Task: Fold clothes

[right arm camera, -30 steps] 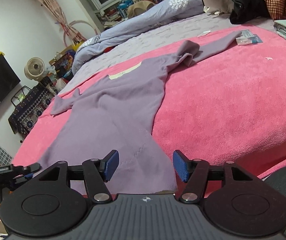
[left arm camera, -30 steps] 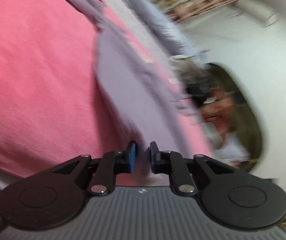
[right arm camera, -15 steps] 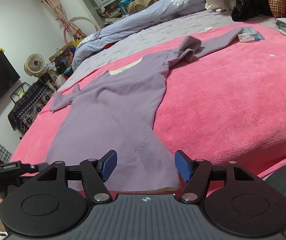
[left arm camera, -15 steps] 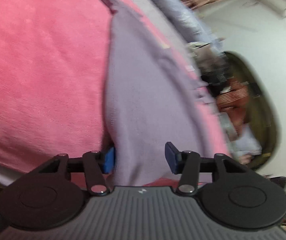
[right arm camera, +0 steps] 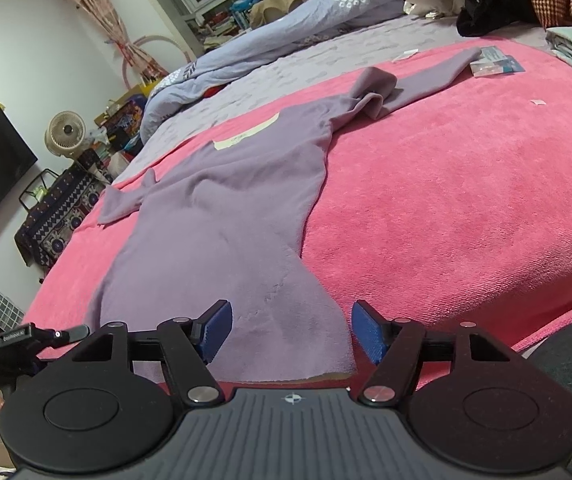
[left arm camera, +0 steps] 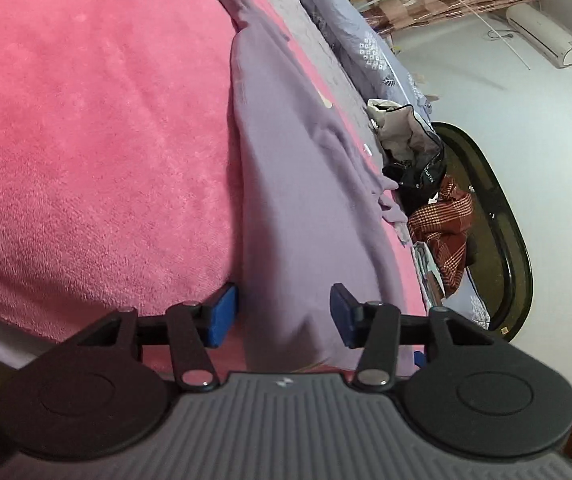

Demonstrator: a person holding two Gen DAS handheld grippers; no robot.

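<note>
Right wrist view is showing the purple garment lying flat on the pink blanket, one sleeve reaching toward one o'clock. The right gripper is hovering over the hem with its jaws standing apart, gripping nothing; they have just been opening wider. The left gripper has also just opened over the hem, probably because the garment is now spread for folding.
</note>
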